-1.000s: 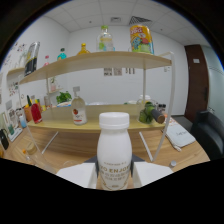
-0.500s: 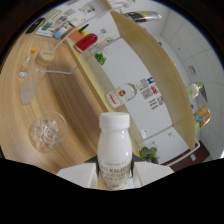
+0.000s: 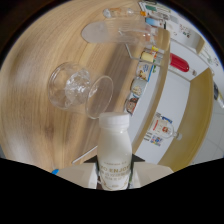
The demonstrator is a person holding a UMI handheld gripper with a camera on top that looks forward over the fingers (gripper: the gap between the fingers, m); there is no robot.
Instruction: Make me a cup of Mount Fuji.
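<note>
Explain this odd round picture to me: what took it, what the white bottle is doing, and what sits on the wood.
No robot arm here: a person holds a two-finger gripper, and a wide-angle camera riding on it took the picture, hence the round, bent look. The fingers are shut on a white bottle with a white cap. The view is tilted steeply. Just beyond the bottle's cap a stemmed glass holding what looks like ice stands on the wooden table. Farther off is a clear glass pitcher, then shelves with small bottles.
</note>
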